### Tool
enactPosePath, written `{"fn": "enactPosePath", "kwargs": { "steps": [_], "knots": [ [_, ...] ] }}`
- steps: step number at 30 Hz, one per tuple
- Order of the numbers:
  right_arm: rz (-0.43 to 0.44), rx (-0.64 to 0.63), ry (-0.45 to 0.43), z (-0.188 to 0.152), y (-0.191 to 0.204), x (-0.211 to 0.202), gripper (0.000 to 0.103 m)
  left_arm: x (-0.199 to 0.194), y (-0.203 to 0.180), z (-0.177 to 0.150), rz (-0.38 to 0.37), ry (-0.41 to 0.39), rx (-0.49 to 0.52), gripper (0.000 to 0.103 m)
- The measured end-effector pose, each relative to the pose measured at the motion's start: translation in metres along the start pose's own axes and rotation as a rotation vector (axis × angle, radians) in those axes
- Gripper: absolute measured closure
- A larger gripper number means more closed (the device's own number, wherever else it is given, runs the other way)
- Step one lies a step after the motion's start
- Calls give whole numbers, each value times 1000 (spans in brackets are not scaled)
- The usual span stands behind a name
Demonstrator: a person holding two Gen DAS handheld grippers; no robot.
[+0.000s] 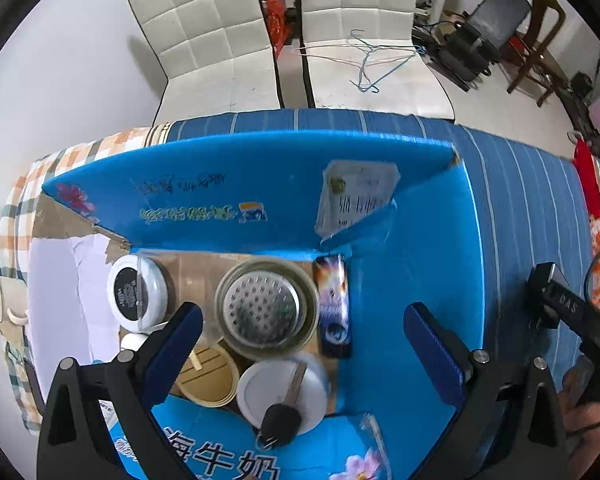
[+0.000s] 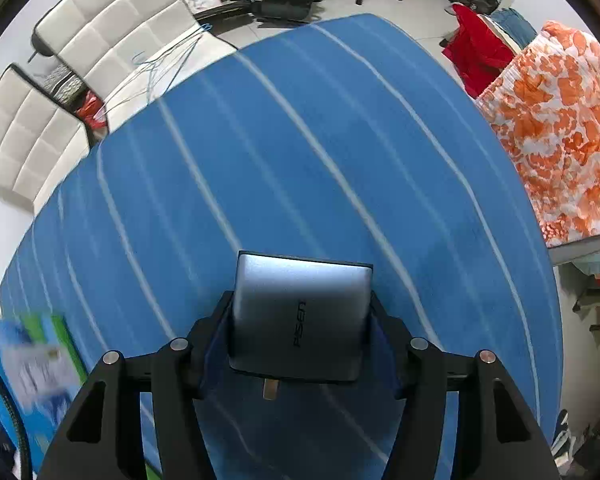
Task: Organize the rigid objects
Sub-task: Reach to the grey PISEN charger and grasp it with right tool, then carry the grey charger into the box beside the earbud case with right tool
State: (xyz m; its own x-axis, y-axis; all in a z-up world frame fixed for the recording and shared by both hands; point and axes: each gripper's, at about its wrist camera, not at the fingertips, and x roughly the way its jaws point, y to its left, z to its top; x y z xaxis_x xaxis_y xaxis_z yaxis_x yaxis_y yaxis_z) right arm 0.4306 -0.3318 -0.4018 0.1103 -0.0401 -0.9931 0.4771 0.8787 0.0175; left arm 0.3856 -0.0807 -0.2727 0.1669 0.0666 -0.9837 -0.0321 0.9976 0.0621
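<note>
the right gripper point(image 2: 300, 332) pointed down over the striped blue cloth point(image 2: 340, 140), its fingers point(image 2: 216, 332) pinching a grey charger block point(image 2: 300, 316) by its two sides; a metal prong of the block showed just behind the fingertips, and the block's flat face carried dark lettering. off to the left of these fingers, low in the right wrist view, lay the blurred edge of a blue carton point(image 2: 28, 360). beyond the fingers the cloth ran on to white padded chairs point(image 2: 100, 32) and, to the right, an orange flowered fabric point(image 2: 560, 120). the left gripper point(image 1: 300, 332) hung above the open blue carton point(image 1: 260, 200) with its fingers point(image 1: 176, 340) spread wide and nothing between the pads. nearest to them, a black-headed key point(image 1: 284, 416) lay on a white round lid point(image 1: 284, 392), and a tan round lid point(image 1: 210, 376) sat by the left finger. between the fingers and a little ahead stood a round metal strainer point(image 1: 266, 308), with a dark patterned slim box point(image 1: 334, 304) touching its right side. ahead of the left finger was a white jar with a black label point(image 1: 136, 292). far right of the right finger, the other gripper point(image 1: 568, 312) carried the charger over the cloth. past the carton's raised flap, wire hangers point(image 1: 364, 60) lay on a chair seat.
</note>
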Motion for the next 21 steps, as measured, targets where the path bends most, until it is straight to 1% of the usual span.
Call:
{"fn": "enactPosePath", "kwargs": {
  "steps": [8,11,14,18,21],
  "knots": [
    [22,-96,-45,-65,8,-27,41,-9,7,-32,4,-5,58,0],
    [37,-121,-64,-92,5,-40,41,-11,11,-46,6,-7,68,0],
    [53,-134,-80,-110,3,-52,41,-14,17,-58,5,-6,71,0],
    [79,-162,-122,-132,2,-73,41,-21,25,-69,4,-9,73,0],
    [115,-164,-148,-143,6,-93,41,-33,34,-75,-24,-19,69,0]
  ]
}}
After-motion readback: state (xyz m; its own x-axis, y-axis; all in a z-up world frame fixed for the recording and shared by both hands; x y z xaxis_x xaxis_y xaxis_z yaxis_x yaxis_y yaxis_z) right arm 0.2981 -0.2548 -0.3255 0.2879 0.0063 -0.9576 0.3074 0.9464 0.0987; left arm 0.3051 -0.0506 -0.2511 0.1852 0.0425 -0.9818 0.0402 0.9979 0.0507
